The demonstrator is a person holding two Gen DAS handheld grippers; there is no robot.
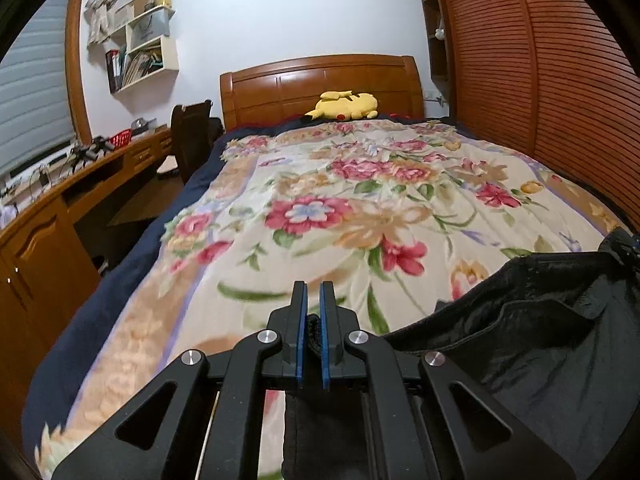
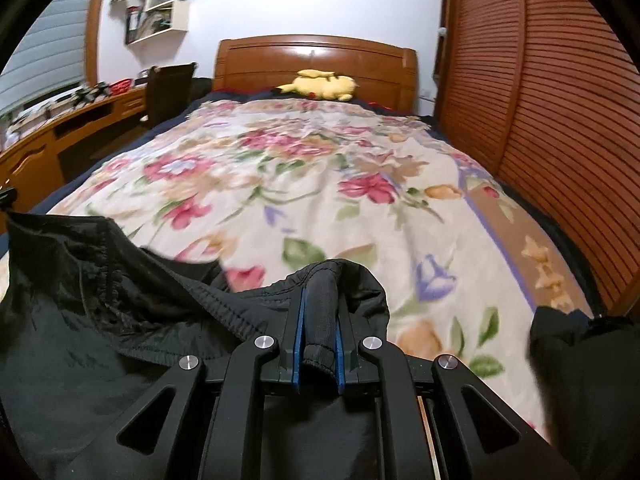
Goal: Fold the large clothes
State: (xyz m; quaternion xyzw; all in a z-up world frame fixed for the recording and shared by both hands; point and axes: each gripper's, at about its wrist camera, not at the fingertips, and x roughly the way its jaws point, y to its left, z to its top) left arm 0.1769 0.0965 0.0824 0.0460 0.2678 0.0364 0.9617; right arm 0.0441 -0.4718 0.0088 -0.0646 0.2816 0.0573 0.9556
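A large black garment hangs stretched over the foot of a bed covered by a floral blanket. My left gripper is shut on a thin black edge of it, pinched low between the blue pads; the cloth spreads off to the right. In the right wrist view my right gripper is shut on a bunched ribbed edge of the same black garment, which drapes away to the left. Another dark fold of it shows at the lower right.
A yellow plush toy lies by the wooden headboard. A wooden slatted wardrobe runs along the bed's right side. A wooden desk with a dark chair stands on the left, with wall shelves above.
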